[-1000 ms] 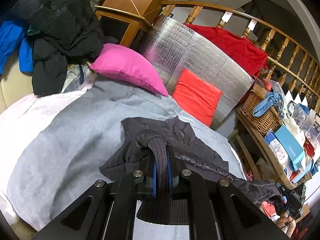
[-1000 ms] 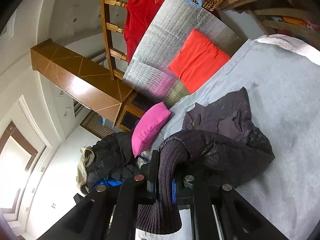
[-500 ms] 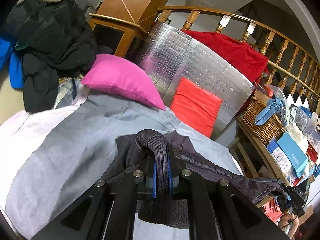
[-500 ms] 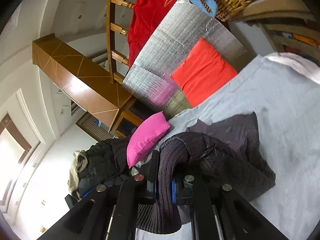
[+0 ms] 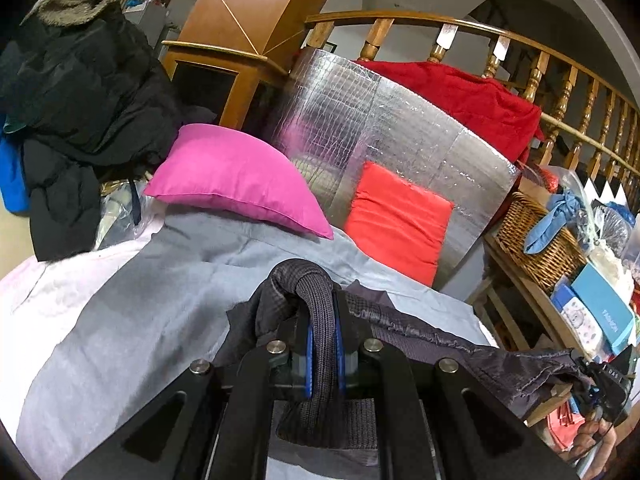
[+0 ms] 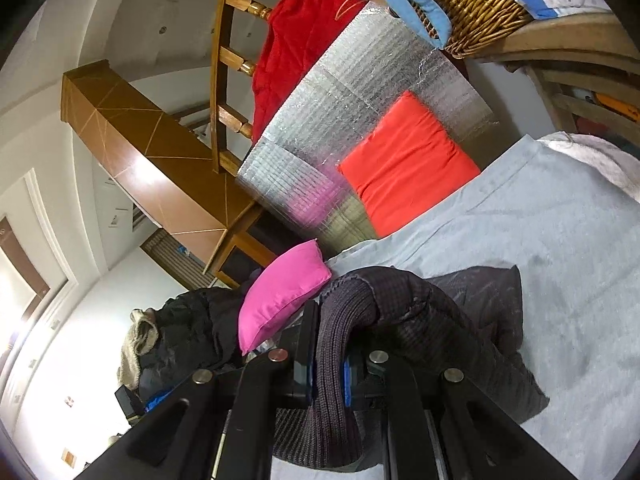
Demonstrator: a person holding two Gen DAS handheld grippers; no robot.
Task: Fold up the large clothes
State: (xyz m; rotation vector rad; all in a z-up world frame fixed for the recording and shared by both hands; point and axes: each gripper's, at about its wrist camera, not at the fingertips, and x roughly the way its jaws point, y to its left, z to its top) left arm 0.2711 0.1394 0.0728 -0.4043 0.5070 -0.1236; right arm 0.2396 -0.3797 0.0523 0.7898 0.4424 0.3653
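- Ribbed dark knit hem pinched tight in left gripper (image 5: 322,350), likewise in right gripper (image 6: 328,364).
- Dark jacket (image 5: 432,340) strung taut between both grippers, long axis left to right, body hanging ahead onto grey bedsheet (image 5: 120,320).
- Equally near both hands.
- Quilted, crumpled, unfolded; pink pillow (image 5: 236,184) well beyond.

Left gripper (image 5: 322,344) clamps dark jacket's (image 5: 460,354) ribbed cuff above grey sheet (image 5: 132,320).
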